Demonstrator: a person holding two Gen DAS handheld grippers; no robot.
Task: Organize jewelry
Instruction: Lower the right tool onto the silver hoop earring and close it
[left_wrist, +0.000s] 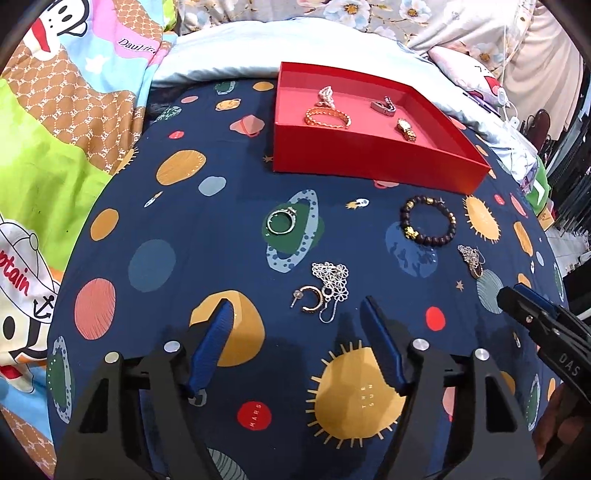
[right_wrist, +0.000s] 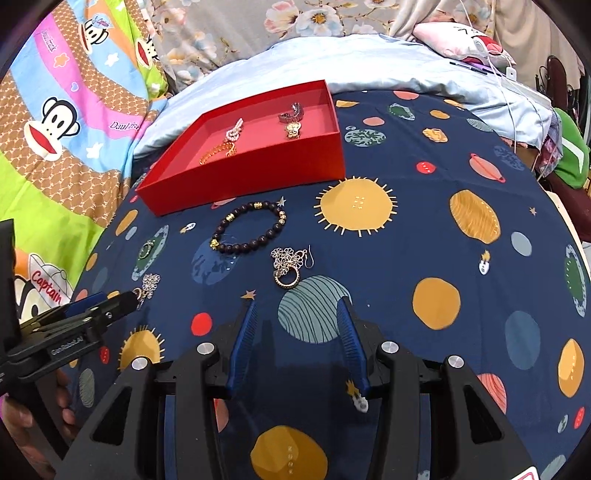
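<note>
A red tray (left_wrist: 369, 166) (right_wrist: 240, 177) lies at the back of the planet-print cover and holds a gold chain bracelet (left_wrist: 327, 117), a pearl piece and two watches. On the cover lie a silver ring (left_wrist: 280, 221) (right_wrist: 147, 249) and a dark bead bracelet (left_wrist: 428, 221) (right_wrist: 247, 229). A flower earring with a hoop (left_wrist: 325, 290) (right_wrist: 146, 286) lies just ahead of my left gripper (left_wrist: 295, 304) (right_wrist: 127, 297), whose jaws stand open, touching nothing. A second flower earring with a gold hoop (right_wrist: 290, 267) (left_wrist: 471, 260) lies ahead of my right gripper (right_wrist: 297, 304) (left_wrist: 508, 295), open and empty.
A cartoon-print blanket (left_wrist: 55, 147) covers the left side. A pale blue pillow (right_wrist: 332, 59) lies behind the tray. White cables and a charger (right_wrist: 511, 72) sit at the back right, where the bed ends. A hand (right_wrist: 33, 417) holds the left gripper.
</note>
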